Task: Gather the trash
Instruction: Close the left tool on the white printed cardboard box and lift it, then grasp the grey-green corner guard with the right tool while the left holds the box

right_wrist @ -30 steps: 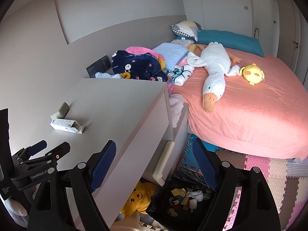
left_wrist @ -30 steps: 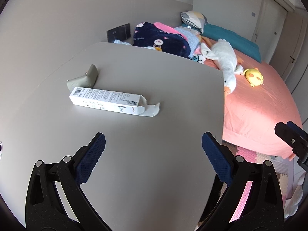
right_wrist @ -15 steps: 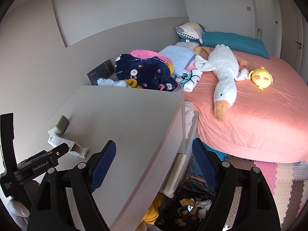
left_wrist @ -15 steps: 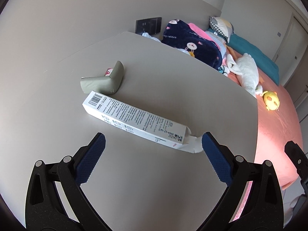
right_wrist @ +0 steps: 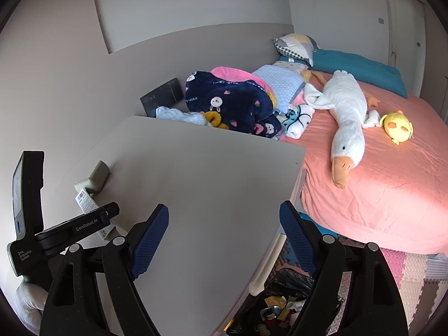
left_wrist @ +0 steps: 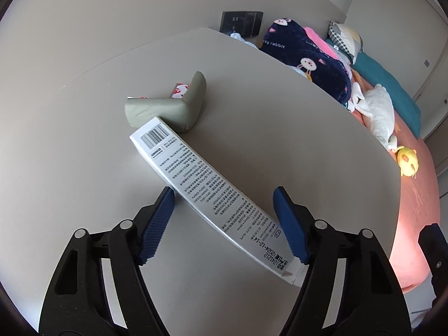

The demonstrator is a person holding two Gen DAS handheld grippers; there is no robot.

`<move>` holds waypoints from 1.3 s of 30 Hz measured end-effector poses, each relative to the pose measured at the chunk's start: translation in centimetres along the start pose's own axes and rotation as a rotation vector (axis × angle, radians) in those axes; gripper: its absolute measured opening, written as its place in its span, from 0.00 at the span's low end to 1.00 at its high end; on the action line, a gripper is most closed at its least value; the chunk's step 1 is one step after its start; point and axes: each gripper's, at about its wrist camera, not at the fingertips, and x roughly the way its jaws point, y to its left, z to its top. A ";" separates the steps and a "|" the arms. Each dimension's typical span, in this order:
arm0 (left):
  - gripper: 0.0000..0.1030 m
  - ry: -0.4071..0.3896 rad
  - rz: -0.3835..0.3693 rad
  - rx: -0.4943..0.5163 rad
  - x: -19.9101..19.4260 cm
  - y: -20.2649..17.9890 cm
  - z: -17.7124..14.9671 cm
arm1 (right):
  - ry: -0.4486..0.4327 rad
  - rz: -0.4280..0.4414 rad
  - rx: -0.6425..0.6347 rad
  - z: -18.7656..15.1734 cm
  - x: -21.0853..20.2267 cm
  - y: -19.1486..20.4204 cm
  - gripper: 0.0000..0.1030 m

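Note:
A long white printed carton (left_wrist: 207,187) lies on the beige dresser top (left_wrist: 266,128), its barcode end against a grey-green L-shaped foam piece (left_wrist: 173,106). My left gripper (left_wrist: 224,224) is open and straddles the carton's near half, blue pads (left_wrist: 156,224) on either side, apart from it. In the right wrist view the carton (right_wrist: 85,200) shows partly behind the left gripper's body. My right gripper (right_wrist: 224,240) is open and empty above the dresser's front right part. A black trash bag (right_wrist: 288,302) with scraps sits on the floor below.
A small red-and-white wrapper (left_wrist: 180,91) lies behind the foam piece (right_wrist: 98,176). A pink bed (right_wrist: 392,182) with a goose plush (right_wrist: 347,123), a yellow plush (right_wrist: 397,126) and a navy blanket (right_wrist: 232,100) lies right of the dresser. Foam floor mats (right_wrist: 414,268) lie below.
My left gripper moved forward over the dresser until the carton lies between its open fingers. My right gripper moved slightly closer over the dresser top.

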 end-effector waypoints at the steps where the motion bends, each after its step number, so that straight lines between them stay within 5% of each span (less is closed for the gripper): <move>1: 0.61 -0.002 -0.003 0.001 -0.1 0.3 0.0 | 0.002 0.003 -0.004 0.1 0.2 0.4 0.79; 11: 0.27 -0.012 -0.031 0.023 -2.0 4.3 -0.8 | 0.029 0.061 -0.051 -0.1 1.6 4.6 0.79; 39: 0.26 -0.089 0.100 -0.135 -3.2 19.1 3.5 | 0.132 0.183 -0.183 1.3 11.2 20.6 0.79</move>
